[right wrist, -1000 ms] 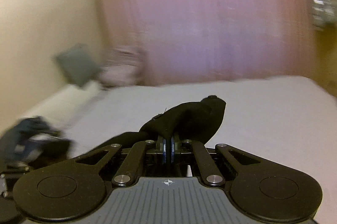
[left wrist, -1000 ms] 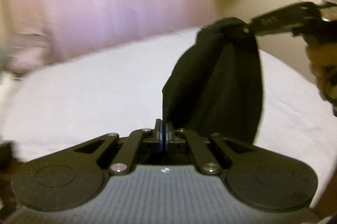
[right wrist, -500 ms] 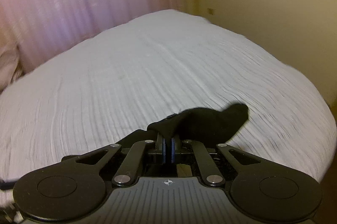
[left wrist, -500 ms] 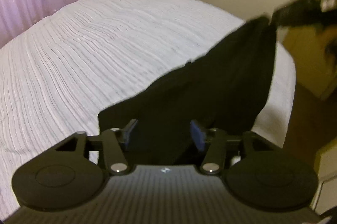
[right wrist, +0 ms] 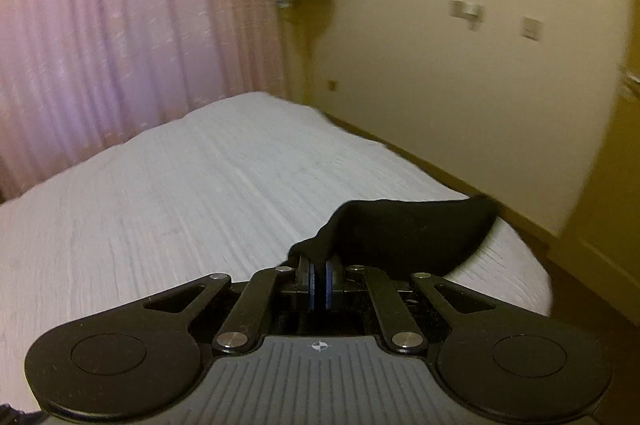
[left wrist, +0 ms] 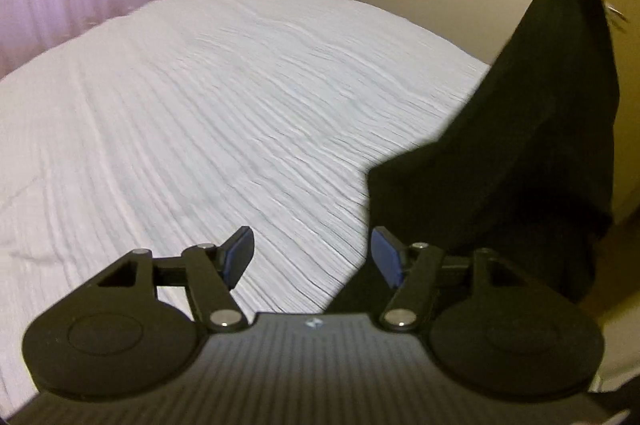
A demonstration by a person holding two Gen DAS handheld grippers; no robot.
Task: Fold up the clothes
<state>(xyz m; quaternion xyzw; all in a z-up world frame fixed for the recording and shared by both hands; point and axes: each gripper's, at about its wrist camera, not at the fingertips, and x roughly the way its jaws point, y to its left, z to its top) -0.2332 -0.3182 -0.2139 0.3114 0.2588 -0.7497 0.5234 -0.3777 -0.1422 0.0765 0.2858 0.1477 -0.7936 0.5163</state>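
Hanging from my right gripper [right wrist: 319, 275], clamped tight, the black garment [left wrist: 540, 145] needs lowering flat onto the bed [left wrist: 220, 105]; my left gripper [left wrist: 312, 257] has just opened, empty.

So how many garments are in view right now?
1. A black garment hangs from the shut right gripper, trailing onto the bed's near right corner beside the open left gripper. Others may lie out of view.

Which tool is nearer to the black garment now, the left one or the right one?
Right. The right tool is shut on the black garment's edge. The left tool, whose jaws have just been opening, stands open beside the cloth, gripping nothing.
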